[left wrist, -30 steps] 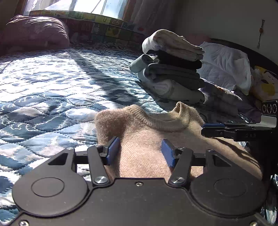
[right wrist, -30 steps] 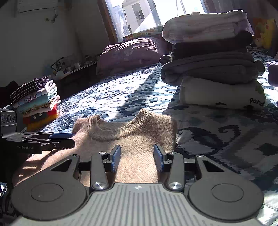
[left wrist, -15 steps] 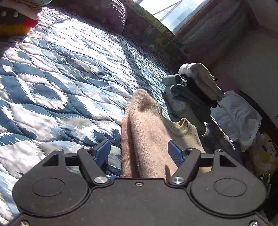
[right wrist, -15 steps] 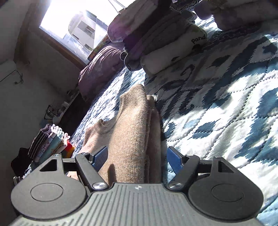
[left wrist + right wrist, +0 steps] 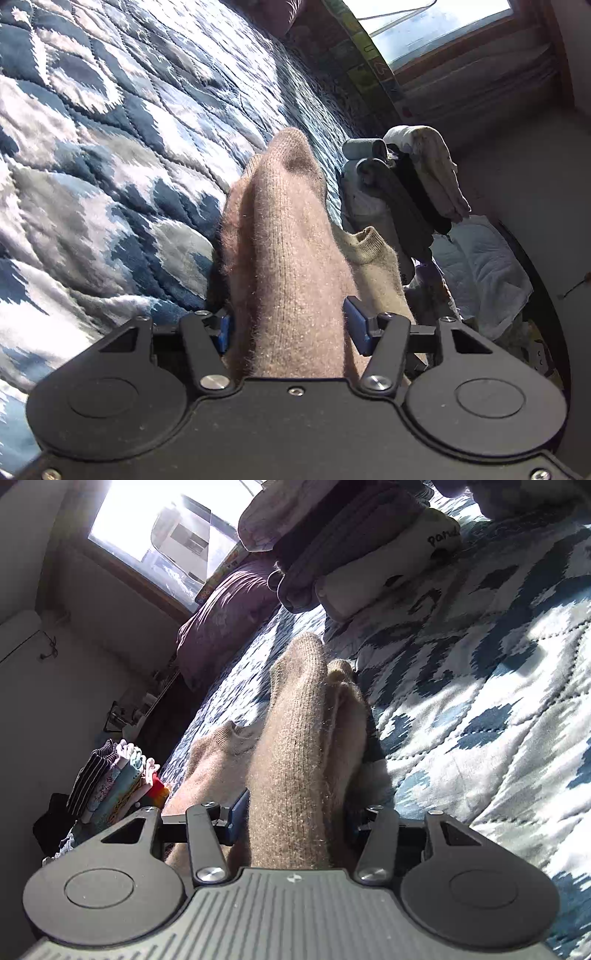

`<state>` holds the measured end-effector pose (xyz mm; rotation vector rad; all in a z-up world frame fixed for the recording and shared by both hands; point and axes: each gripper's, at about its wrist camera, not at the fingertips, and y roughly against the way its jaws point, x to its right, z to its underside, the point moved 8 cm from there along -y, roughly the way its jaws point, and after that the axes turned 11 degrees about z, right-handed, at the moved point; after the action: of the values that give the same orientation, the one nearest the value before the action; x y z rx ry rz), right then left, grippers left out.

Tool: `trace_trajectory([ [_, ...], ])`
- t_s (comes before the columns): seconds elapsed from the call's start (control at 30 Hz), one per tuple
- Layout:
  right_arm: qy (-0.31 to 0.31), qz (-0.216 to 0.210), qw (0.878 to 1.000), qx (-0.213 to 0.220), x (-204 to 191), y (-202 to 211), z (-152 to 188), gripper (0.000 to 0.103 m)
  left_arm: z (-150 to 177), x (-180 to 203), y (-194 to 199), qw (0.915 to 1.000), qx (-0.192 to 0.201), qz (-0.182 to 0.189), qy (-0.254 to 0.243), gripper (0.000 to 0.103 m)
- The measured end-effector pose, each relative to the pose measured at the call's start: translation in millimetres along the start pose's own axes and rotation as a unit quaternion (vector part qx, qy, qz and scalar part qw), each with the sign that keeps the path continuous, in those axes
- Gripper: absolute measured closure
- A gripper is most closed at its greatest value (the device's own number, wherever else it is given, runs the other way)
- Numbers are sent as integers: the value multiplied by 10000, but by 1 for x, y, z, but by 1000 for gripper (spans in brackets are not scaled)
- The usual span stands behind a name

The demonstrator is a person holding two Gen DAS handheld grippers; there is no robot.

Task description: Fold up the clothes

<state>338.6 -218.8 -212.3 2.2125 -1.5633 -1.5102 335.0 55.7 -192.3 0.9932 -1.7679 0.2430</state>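
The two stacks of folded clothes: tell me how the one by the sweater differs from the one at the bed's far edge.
The near stack is thick, muted garments: white, grey, dark, pale. The far stack is thin, bright pieces, striped, teal, red. The near stack sits just beyond the tan sweater; the far stack stands well off to its left. Both rest on the blue quilt.

Left gripper (image 5: 288,328): the body is rolled relative to the quilt (image 5: 92,177), so the bed surface runs diagonally through the left wrist view. Both blue fingertip pads are visible, one on each side of a raised fold of the sweater (image 5: 280,240). The jaws stand wide apart, and the fold fills the gap between them (actual pad contact cannot be confirmed).

Right gripper (image 5: 291,818): the body is rolled the opposite way relative to the quilt. The jaws stand apart, with the sweater fold bunched between the pads; the right pad is mostly hidden behind the knit.
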Motion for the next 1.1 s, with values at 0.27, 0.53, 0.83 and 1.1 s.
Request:
trace_trajectory([
  [0.27,-73,-897,9957,204,-28,17,-11,63,-7,6,20,9979,93,581,262,64],
  [0.53,18,-1870,9819,295,-82,28,7,63,-30,26,90,9922,671,1049,-63,66],
  [0.83,43,-450,9989,-82,-67,-4,48,35,-14,-36,114,9994,304,20,151,33],
  [1.1,-446,-963,9943,-70,-83,5,53,61,-17,-13,108,9961,557,639,253,66],
])
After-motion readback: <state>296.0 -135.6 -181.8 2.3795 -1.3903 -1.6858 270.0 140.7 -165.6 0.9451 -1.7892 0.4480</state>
